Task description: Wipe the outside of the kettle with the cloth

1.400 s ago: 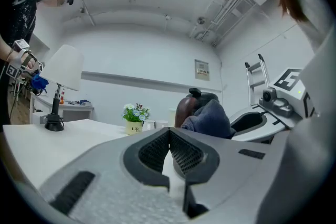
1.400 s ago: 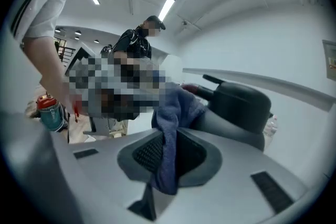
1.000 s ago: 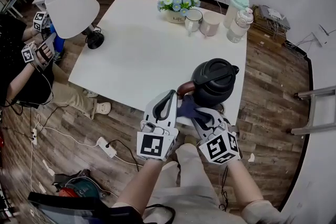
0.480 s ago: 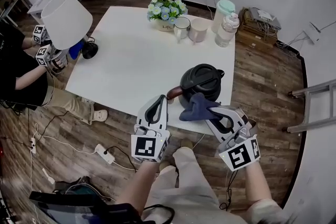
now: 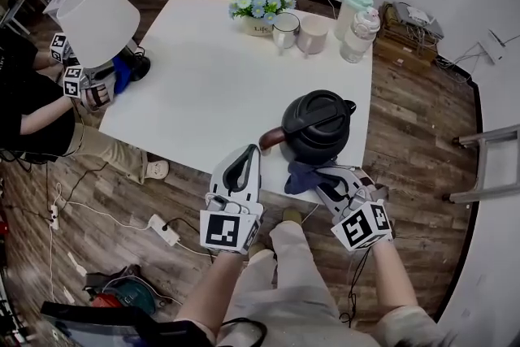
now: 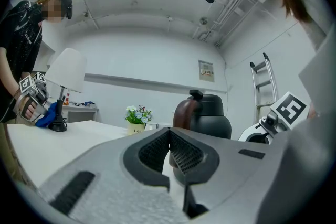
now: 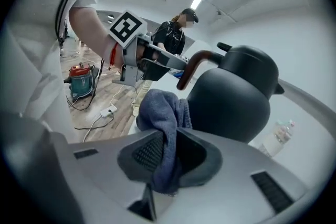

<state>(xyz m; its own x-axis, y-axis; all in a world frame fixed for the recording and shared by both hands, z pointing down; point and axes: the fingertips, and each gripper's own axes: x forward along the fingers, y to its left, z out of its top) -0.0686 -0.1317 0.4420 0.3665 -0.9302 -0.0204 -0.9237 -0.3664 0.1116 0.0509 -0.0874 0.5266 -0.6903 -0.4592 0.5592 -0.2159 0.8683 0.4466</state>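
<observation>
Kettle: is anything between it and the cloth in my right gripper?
Nothing visible. The right gripper is clamped on the cloth, which bunches up right beside the kettle at its lower side, seemingly touching. The left gripper is shut and empty, off by the handle, clear of that path.

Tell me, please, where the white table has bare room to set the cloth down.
Bare: the table's wide middle and left, bordered by lamp, flowers and kettle. Crowded: the far edge with mugs and jars; the near right corner with kettle and cloth.
</observation>
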